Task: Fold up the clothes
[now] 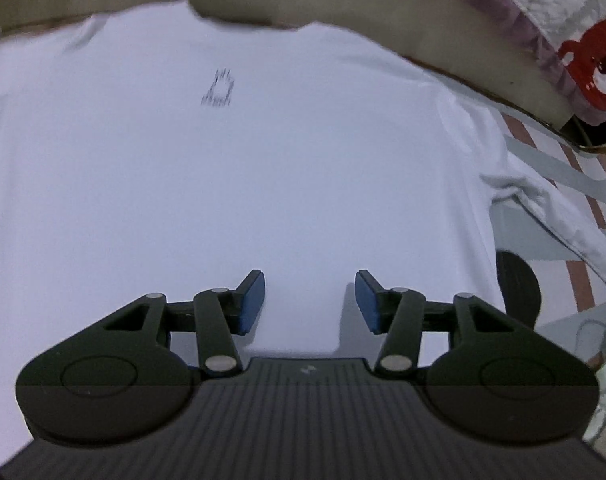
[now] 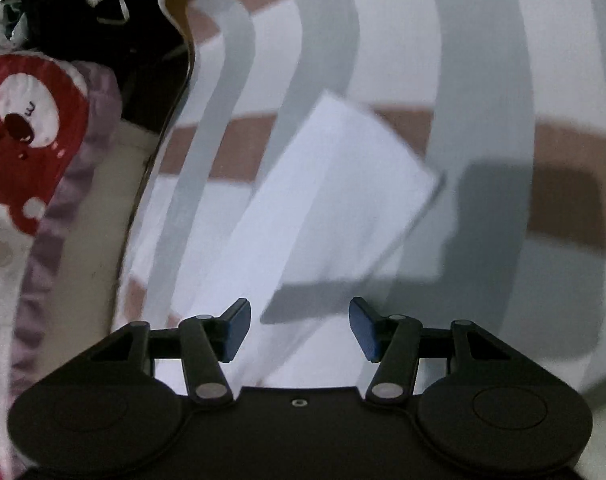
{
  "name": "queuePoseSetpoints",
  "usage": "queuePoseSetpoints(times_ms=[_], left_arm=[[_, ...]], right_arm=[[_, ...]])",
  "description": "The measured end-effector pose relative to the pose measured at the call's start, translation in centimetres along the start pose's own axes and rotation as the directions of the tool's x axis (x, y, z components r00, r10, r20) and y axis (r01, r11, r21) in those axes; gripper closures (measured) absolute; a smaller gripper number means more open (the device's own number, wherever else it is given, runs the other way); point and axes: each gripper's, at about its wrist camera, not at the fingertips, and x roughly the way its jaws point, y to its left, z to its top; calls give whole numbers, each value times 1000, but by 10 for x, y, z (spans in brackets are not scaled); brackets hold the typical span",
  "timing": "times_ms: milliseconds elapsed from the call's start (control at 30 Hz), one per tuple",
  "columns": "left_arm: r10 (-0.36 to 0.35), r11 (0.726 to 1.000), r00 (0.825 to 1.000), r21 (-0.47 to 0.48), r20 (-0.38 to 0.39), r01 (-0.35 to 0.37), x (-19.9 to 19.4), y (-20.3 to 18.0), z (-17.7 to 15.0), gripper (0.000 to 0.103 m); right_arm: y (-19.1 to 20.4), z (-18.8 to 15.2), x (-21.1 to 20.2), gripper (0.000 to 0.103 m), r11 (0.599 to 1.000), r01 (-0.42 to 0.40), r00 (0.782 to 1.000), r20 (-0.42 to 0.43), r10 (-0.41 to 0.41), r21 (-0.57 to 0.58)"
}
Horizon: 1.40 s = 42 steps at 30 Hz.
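A white shirt (image 1: 231,168) lies spread flat in the left wrist view, with a small dark print (image 1: 219,89) on it. One sleeve (image 1: 551,204) trails off to the right. My left gripper (image 1: 310,302) hovers over the shirt's near part, open, with nothing between its blue pads (image 1: 251,304). In the right wrist view a white sleeve (image 2: 335,200) lies slanted on the striped sheet (image 2: 483,100). My right gripper (image 2: 300,328) is above the sleeve's near end, open, its pads apart and gripping nothing. Motion blurs this view.
A beige board (image 1: 443,44) lies under the shirt's far side. A quilt with a red bear (image 1: 595,60) sits at the far right and appears again as quilt (image 2: 27,140). Dark clothes (image 2: 83,8) are heaped at the upper left. A dark round object (image 1: 519,284) lies beside the shirt.
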Motion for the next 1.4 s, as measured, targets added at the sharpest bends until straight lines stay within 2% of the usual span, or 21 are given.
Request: queuePoseSetpoints(times_ms=[67, 100, 133, 300, 400, 467, 533, 600, 633, 667, 733, 767, 800, 833, 967, 1067, 1133, 1167, 1233, 1300, 1400], left_arm=[[37, 999, 999, 39, -1, -37, -3, -4, -7, 54], [59, 996, 998, 64, -5, -59, -4, -6, -9, 54], [72, 994, 997, 86, -10, -71, -9, -7, -12, 54], [66, 994, 996, 96, -62, -59, -33, 8, -33, 54], [56, 995, 994, 93, -91, -47, -47, 20, -50, 54], [32, 995, 993, 94, -116, -21, -60, 26, -62, 53], [-29, 996, 989, 79, -145, 41, -71, 31, -74, 51], [-85, 993, 982, 66, -170, 97, -79, 34, -84, 49], [-98, 991, 979, 69, -177, 112, -82, 34, -88, 48], [-98, 991, 978, 77, -183, 113, -84, 33, -91, 48], [-84, 990, 979, 100, -187, 104, -88, 29, -95, 48], [-93, 988, 977, 101, -192, 114, -91, 28, -96, 48], [-122, 986, 972, 90, -201, 143, -93, 27, -98, 48], [-169, 980, 961, 69, -218, 188, -94, 25, -100, 47], [-312, 947, 901, -23, -302, 320, -90, 20, -111, 40], [-336, 938, 889, -29, -310, 345, -88, 13, -122, 40], [-353, 932, 891, -21, -285, 362, -92, 11, -126, 50], [-370, 925, 886, -19, -281, 380, -93, 10, -128, 73], [-404, 909, 873, -15, -271, 416, -97, 9, -131, 92], [-401, 908, 878, 13, -263, 418, -100, 4, -131, 94], [-396, 908, 882, 31, -256, 417, -102, -1, -130, 97]], right_arm=[[13, 0, 8, 46, 994, 33, 999, 45, -29, -102], [23, -2, 15, 95, 975, 73, 997, 52, -63, -211], [35, -4, 24, 98, 935, 117, 993, 59, -104, -335], [55, -3, 15, 99, 849, 193, 962, 267, -64, -492], [67, -8, 34, 98, 761, 275, 948, 300, -111, -588], [69, -6, 39, 97, 732, 335, 931, 326, -162, -593], [70, -5, 43, 76, 706, 395, 910, 353, -215, -588], [71, 2, 27, 57, 752, 418, 901, 340, -271, -510], [71, 5, 13, 57, 789, 409, 904, 321, -282, -458], [69, 4, -2, 57, 838, 340, 931, 277, -237, -428], [62, -3, -32, 43, 922, 120, 988, 135, -75, -367], [59, -12, -41, 43, 939, 7, 999, 43, 8, -344], [57, -24, -45, 43, 940, -81, 996, -49, 69, -333], [56, -38, -49, 43, 934, -164, 982, -142, 124, -317], [64, -91, -56, 43, 891, -318, 914, -355, 197, -324], [79, -121, -58, 43, 830, -415, 853, -476, 212, -373], [84, -134, -57, 43, 800, -423, 843, -509, 175, -425], [86, -140, -56, 43, 785, -425, 839, -523, 154, -451], [91, -152, -54, 43, 752, -430, 830, -547, 111, -500], [94, -160, -52, 43, 729, -430, 827, -556, 81, -533], [91, -156, -50, 43, 743, -434, 820, -564, 92, -510]])
